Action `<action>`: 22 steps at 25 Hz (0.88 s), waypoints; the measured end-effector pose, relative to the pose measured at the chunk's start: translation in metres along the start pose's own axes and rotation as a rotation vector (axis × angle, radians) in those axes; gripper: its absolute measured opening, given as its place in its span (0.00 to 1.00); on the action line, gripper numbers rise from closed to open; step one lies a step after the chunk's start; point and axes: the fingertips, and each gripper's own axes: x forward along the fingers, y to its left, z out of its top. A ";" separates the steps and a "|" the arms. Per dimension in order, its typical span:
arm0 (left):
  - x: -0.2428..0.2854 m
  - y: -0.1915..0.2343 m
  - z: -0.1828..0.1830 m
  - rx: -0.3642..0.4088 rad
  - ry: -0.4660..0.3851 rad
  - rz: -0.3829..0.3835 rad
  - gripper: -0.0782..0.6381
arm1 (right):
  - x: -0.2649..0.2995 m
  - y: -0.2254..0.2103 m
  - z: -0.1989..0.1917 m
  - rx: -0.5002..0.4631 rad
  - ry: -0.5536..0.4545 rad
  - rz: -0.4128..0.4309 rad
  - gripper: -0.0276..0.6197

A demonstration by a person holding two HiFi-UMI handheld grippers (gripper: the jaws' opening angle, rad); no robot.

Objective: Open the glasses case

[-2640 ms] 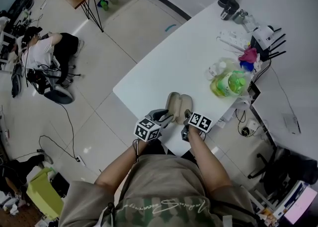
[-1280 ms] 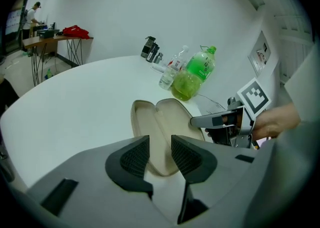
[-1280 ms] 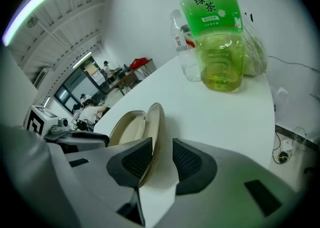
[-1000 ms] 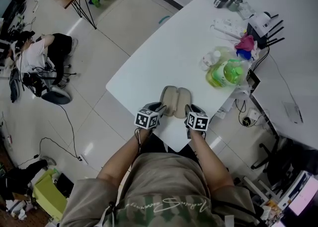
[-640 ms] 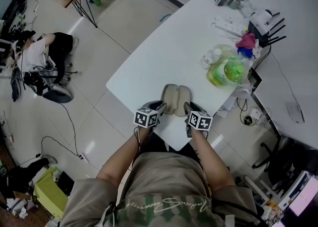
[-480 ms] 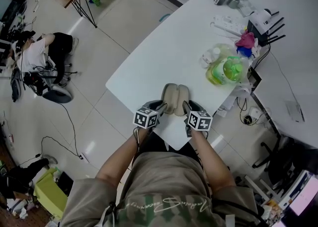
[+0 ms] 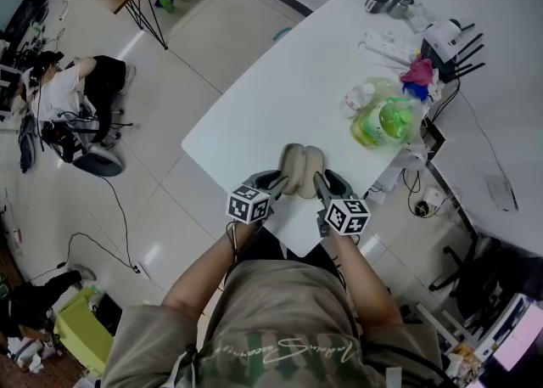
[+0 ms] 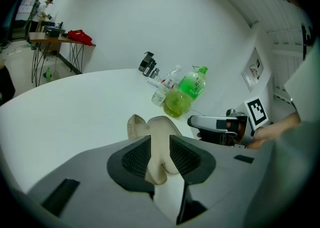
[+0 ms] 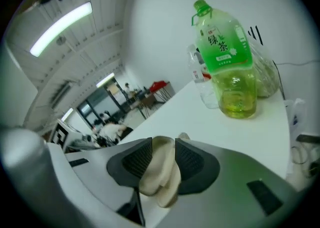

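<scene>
The glasses case (image 7: 301, 164), a beige clamshell, sits at the near corner of the white worktop (image 7: 280, 89), directly in front of the person and well apart from the green bottle (image 7: 382, 123) and the clutter at the far end. From above it shows as two rounded lobes side by side, one toward each gripper, so it appears already spread along its seam rather than shut. The left gripper (image 8: 160, 152) has just been closing its jaws and now pinches the near edge of the left lobe between its ribbed pads. The right gripper (image 9: 163, 164) has its jaws clamped in the same way on the edge of the right lobe, with beige material bulging out below the pads. Both grips are at the near end of the case, and the far end points away across the worktop. Whether the case rests on the surface or is lifted slightly off it cannot be told from these views. The step in hand appears to be the opening pull itself, with one half held in each gripper, and it looks close to done. The next move would probably call for drawing the two halves further apart about the hinge until the case lies flat. The pull would need to be even, so that neither soft edge slips out of its pinch. The case could then be set down and both jaws released.
</scene>
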 end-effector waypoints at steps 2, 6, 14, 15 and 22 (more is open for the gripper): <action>-0.008 -0.006 0.006 -0.015 -0.026 -0.019 0.28 | -0.015 0.019 0.022 0.077 -0.134 0.125 0.24; -0.040 -0.032 0.033 -0.047 -0.128 -0.117 0.28 | -0.063 0.049 0.058 0.098 -0.321 0.274 0.24; -0.128 -0.074 0.078 0.043 -0.338 -0.305 0.12 | -0.157 0.114 0.080 -0.053 -0.455 0.263 0.08; -0.137 -0.075 0.084 0.042 -0.357 -0.313 0.12 | -0.167 0.120 0.081 -0.047 -0.471 0.253 0.05; -0.192 -0.120 0.082 0.131 -0.383 -0.399 0.12 | -0.228 0.160 0.076 -0.160 -0.509 0.258 0.05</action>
